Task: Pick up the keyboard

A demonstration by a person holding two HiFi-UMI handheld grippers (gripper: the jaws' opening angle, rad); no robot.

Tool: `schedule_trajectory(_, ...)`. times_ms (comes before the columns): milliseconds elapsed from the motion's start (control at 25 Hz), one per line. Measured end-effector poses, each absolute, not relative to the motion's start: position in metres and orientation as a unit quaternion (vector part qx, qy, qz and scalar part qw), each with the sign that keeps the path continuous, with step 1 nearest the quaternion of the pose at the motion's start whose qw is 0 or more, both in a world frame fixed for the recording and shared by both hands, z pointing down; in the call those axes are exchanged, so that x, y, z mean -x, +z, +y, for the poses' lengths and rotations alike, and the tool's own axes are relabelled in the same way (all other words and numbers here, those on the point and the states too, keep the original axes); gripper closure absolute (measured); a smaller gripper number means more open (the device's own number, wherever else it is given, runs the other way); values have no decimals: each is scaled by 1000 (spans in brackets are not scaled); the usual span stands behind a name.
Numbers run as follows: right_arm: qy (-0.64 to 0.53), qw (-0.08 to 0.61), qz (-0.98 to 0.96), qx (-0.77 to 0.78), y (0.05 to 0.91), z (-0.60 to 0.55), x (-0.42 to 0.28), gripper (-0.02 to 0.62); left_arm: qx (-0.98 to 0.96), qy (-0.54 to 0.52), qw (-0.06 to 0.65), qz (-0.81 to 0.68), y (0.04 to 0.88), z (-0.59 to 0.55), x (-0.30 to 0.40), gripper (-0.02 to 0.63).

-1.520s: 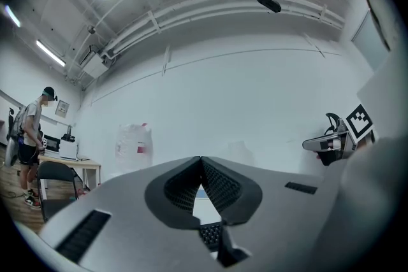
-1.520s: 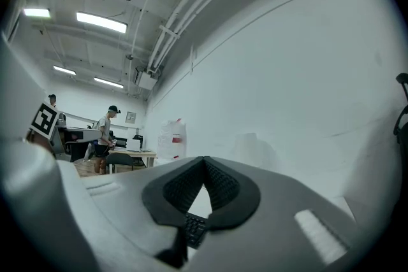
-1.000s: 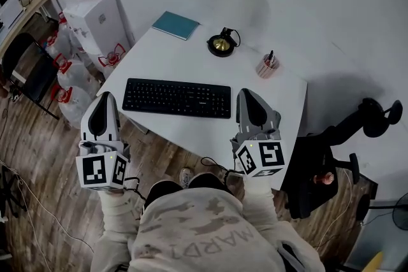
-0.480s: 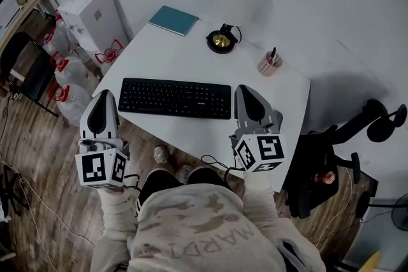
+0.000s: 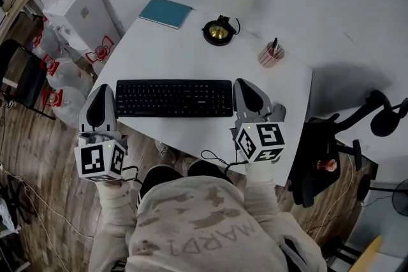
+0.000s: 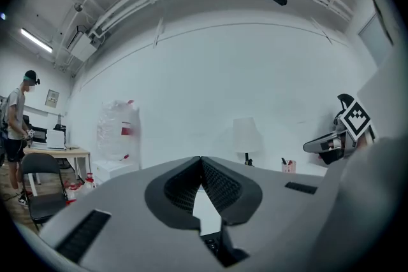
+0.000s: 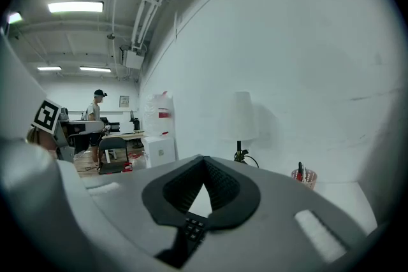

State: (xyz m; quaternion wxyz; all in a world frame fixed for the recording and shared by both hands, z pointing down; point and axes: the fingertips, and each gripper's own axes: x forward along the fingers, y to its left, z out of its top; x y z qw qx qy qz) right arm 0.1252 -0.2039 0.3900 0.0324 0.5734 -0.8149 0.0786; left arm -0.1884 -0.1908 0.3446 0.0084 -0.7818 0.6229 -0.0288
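Approach is my step now: the black keyboard (image 5: 173, 98) lies flat on the white desk (image 5: 191, 41) between my left gripper (image 5: 102, 88) and right gripper (image 5: 245, 82), both closed on nothing, so next I likely part the jaws at its ends.

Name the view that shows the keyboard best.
The head view: the whole keyboard lies on the white table, seen from above. Each gripper view catches only a few keys below its shut jaws.

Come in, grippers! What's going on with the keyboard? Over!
Left gripper, right gripper shut, empty. Keyboard flat on table, a gripper beside each end. Nothing in the way.
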Motion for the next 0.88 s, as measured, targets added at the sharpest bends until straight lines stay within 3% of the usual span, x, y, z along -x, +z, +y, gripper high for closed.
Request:
schedule_trajectory(720, 218, 100, -762, -601, 499, -243, -137, 581, 788, -129, -97, 595, 455, -260, 224, 598)
schedule_trajectory(800, 233, 108, -757, -601, 511, -245, -139, 512, 786, -140, -112, 592, 469, -263, 228, 597)
schedule_trajectory(880, 247, 117, -752, -600, 523, -246, -140, 496, 783, -152, -131, 588, 484, -265, 232, 561)
